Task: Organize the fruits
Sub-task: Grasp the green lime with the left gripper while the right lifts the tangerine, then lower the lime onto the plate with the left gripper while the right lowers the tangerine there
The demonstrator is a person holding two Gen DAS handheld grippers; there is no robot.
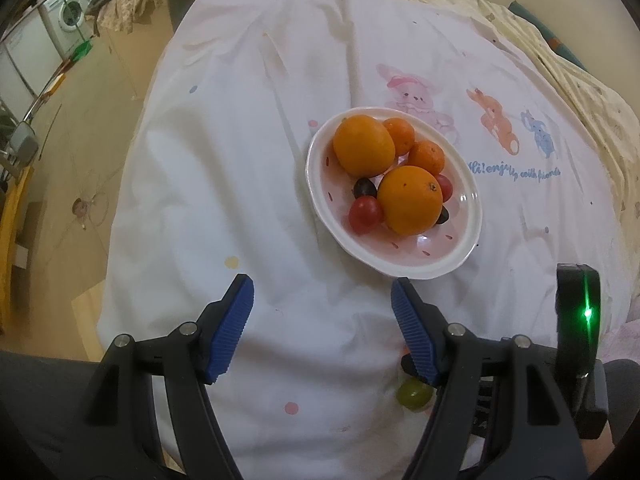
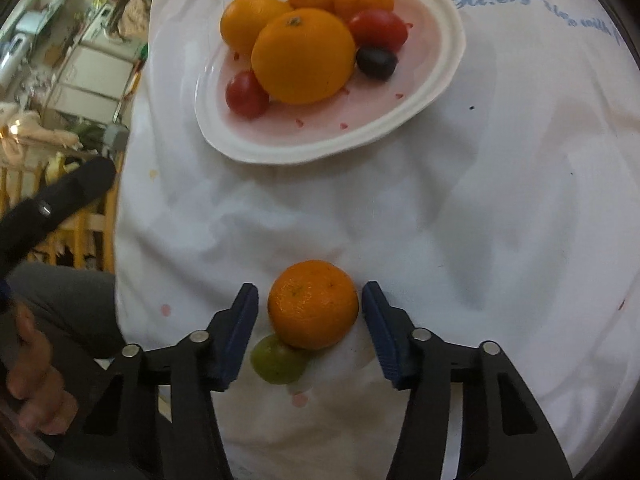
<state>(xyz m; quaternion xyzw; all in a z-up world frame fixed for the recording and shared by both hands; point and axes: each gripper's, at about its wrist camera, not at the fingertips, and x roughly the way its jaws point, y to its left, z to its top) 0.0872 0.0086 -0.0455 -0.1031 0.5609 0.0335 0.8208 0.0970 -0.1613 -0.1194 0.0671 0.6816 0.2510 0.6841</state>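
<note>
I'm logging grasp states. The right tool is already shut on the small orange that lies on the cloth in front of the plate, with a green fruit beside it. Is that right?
Not quite. In the right wrist view the right tool is open: its blue pads flank the small orange with gaps on both sides. The rest holds: the orange lies on the cloth in front of the plate, with the green fruit beside it.

Our left gripper (image 1: 322,328) has matte black linkage arms with round silver pivot screws and ribbed blue pads (image 1: 232,330) on its fingers. At the right edge of that view sits our black module (image 1: 578,320) with a glowing green light. Our right gripper (image 2: 310,334) is built alike, blue pads (image 2: 378,330) included. At the lower left of the right view, our bare hand (image 2: 34,376) shows, beside what may be a grey sleeve.
</note>
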